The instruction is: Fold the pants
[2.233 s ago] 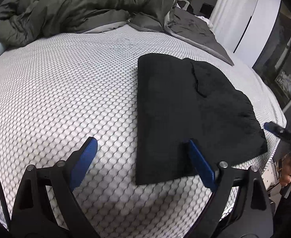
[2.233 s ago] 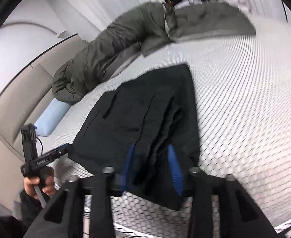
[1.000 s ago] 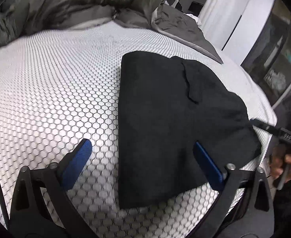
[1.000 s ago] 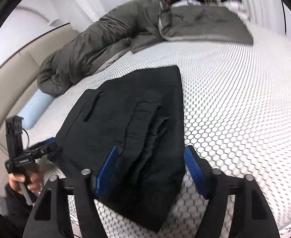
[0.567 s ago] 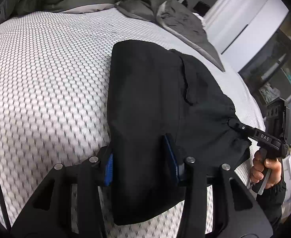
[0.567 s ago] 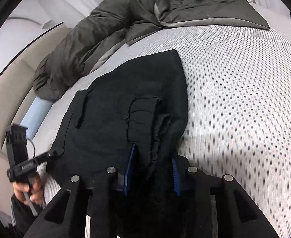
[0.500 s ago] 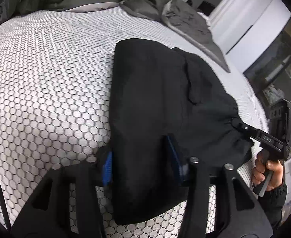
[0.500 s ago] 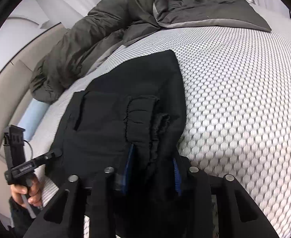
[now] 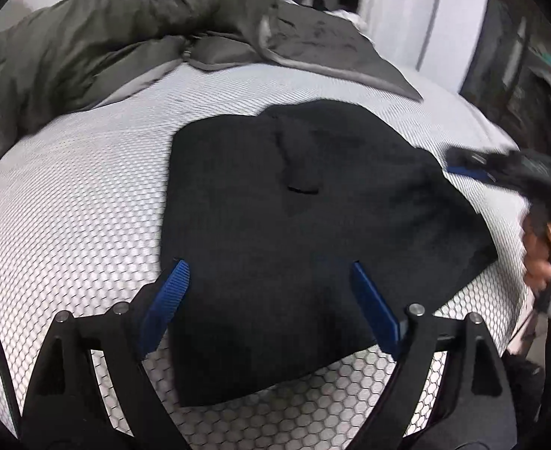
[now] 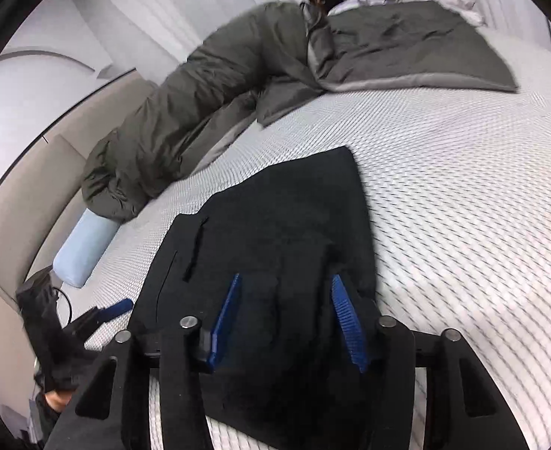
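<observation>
The black pants (image 9: 294,217) lie folded flat on the white honeycomb-patterned bed (image 9: 69,202). My left gripper (image 9: 267,266) is open, its blue pads spread over the near edge of the pants, holding nothing. In the right wrist view the pants (image 10: 275,225) lie folded with a pocket slit showing. My right gripper (image 10: 284,281) is open, its blue pads spread above the near end of the fabric. The right gripper also shows in the left wrist view (image 9: 500,167), blurred, at the bed's right edge.
A dark green duvet (image 9: 125,26) is bunched along the far side of the bed. A light blue pillow (image 10: 84,247) lies by the beige headboard (image 10: 24,195). White wardrobe doors (image 9: 418,18) and dark shelves stand beyond the bed's right edge.
Both grippers were shut on the pants half a second ago; both have opened and let go. The pants now lie flat on the bed. Both views are motion-blurred.
</observation>
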A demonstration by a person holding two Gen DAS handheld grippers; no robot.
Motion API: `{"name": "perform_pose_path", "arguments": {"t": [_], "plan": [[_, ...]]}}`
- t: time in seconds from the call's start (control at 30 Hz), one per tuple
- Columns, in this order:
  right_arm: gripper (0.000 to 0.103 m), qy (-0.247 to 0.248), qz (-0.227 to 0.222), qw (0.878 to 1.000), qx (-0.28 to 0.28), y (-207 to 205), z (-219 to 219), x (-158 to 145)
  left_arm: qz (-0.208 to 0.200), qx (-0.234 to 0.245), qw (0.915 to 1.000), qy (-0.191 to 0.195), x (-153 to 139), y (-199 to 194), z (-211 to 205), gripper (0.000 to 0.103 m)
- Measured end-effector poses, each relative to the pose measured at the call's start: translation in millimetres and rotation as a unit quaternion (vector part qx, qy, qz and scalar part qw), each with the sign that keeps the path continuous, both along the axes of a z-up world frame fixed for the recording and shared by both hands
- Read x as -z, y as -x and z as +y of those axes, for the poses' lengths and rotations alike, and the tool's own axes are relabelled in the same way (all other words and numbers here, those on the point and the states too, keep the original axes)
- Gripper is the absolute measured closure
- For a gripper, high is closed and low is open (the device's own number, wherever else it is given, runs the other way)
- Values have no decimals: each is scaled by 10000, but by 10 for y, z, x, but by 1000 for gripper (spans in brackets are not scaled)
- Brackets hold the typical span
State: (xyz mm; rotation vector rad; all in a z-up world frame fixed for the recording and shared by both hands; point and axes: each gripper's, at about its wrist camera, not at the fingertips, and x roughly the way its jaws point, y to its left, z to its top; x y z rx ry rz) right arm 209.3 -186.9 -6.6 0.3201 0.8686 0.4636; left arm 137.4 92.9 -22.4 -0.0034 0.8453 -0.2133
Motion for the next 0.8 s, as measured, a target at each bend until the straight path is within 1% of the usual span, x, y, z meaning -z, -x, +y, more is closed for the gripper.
{"name": "perform_pose_path", "arguments": {"t": [0.07, 0.1, 0.13, 0.17, 0.2, 0.23, 0.27, 0.33, 0.4, 0.43, 0.5, 0.53, 0.57, 0.6, 0.63, 0.67, 0.7, 0.77, 0.8], "plan": [[55, 177, 109, 9998, 8, -184, 130, 92, 7, 55, 9998, -166, 20, 8, -61, 17], [60, 275, 206, 9994, 2, -254, 169, 161, 25, 67, 9998, -212, 47, -20, -79, 17], [73, 387, 273, 9989, 22, -305, 191, 230, 62, 70, 9997, -239, 67, -22, -80, 17], [79, 533, 292, 9981, 37, -337, 212, 280, 82, 65, 9996, -247, 92, -45, -91, 17], [82, 606, 264, 9978, 38, -334, 220, 289, 80, 61, 9996, -248, 96, -35, -83, 17], [96, 616, 126, 9980, 19, -273, 219, 232, 63, 60, 9996, -250, 100, -25, -72, 17], [96, 605, -52, 9981, 40, -187, 206, 134, 35, 67, 9997, -230, 101, -18, -52, 17], [97, 406, -306, 9987, 13, -15, 145, -59, 16, 54, 9999, -142, 89, 11, -19, 17], [97, 340, -379, 9987, 45, 140, 75, -201, 24, 91, 9999, -94, 101, 19, -5, 17], [97, 331, -358, 9988, 76, 171, 54, -210, 17, 127, 9998, -124, 109, 32, -10, 17], [96, 578, -231, 9979, 170, 142, 48, -128, 38, 146, 9996, -253, 135, 64, -19, 17], [91, 799, -26, 9965, 252, 55, 56, 7, 65, 132, 9994, -300, 157, 57, -16, 17], [88, 940, 251, 9948, 285, -21, 54, 150, 94, 103, 9993, -351, 162, 66, -16, 17], [88, 928, 492, 9940, 294, -70, 28, 275, 86, 68, 9993, -363, 146, 78, -12, 17], [88, 671, 550, 9956, 359, -42, -45, 321, 64, 52, 9994, -344, 114, 111, 1, 17], [84, 466, 466, 9969, 426, 41, -110, 287, 18, 97, 9996, -278, 70, 159, 17, 17], [82, 403, 373, 9974, 461, 138, -146, 241, -48, 157, 9996, -229, 31, 199, 21, 17], [65, 315, 196, 9983, 454, 360, -166, 146, -201, 220, 9993, -232, -30, 252, -4, 16], [63, 240, 84, 9991, 334, 471, -131, 108, -239, 248, 9991, -229, -42, 253, -34, 14]]}}
